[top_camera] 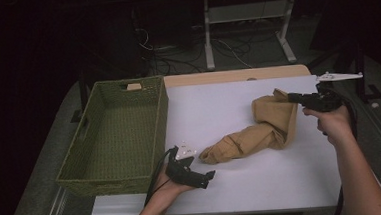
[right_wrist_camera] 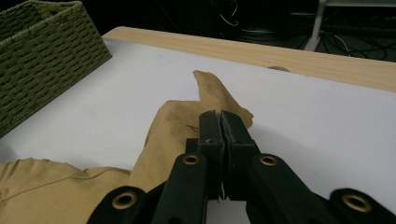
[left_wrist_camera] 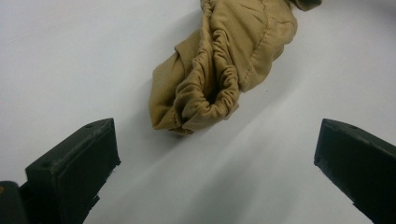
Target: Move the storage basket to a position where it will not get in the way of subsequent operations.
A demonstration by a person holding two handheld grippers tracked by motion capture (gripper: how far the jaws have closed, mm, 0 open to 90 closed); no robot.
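A crumpled tan cloth (top_camera: pixel 260 128) lies across the middle of the white table (top_camera: pixel 263 183). My right gripper (top_camera: pixel 290 98) is at its far right end, where the fabric is pulled up into a peak. In the right gripper view the jaws (right_wrist_camera: pixel 221 116) are pressed together, with the cloth (right_wrist_camera: pixel 173 126) gathered at their tips. My left gripper (top_camera: pixel 208 179) rests in a hand near the table's front edge, just short of the cloth's near end. In the left gripper view its jaws (left_wrist_camera: pixel 217 154) stand wide apart, and the elastic-gathered end of the cloth (left_wrist_camera: pixel 224 60) lies a little beyond them.
A green woven basket (top_camera: pixel 161 119) stands on the left side of the table, its wall (right_wrist_camera: pixel 46 46) close to the cloth. A wooden strip (top_camera: pixel 236 75) runs along the table's far edge. Behind it are dark floor, cables and a metal frame.
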